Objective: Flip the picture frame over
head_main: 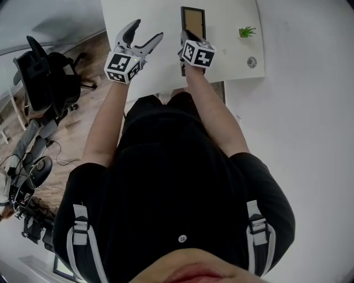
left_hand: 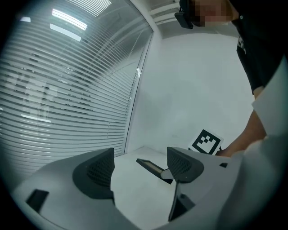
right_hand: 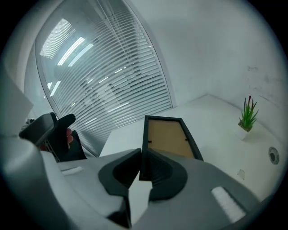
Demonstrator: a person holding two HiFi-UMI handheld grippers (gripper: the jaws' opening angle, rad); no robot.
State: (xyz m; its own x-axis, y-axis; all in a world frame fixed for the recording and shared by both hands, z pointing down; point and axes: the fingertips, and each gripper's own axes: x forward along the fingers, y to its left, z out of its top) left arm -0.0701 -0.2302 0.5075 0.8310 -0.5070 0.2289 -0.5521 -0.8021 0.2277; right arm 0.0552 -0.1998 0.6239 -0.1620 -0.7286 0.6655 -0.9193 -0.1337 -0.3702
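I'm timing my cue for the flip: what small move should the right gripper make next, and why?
Probably lift and roll the right gripper to tip the picture frame over: its jaws pinch the frame's near edge, the brown backing faces up, and the left gripper is open.

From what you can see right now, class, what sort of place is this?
Probably an office: a black swivel chair, slatted window blinds, and a white desk with a small potted plant.
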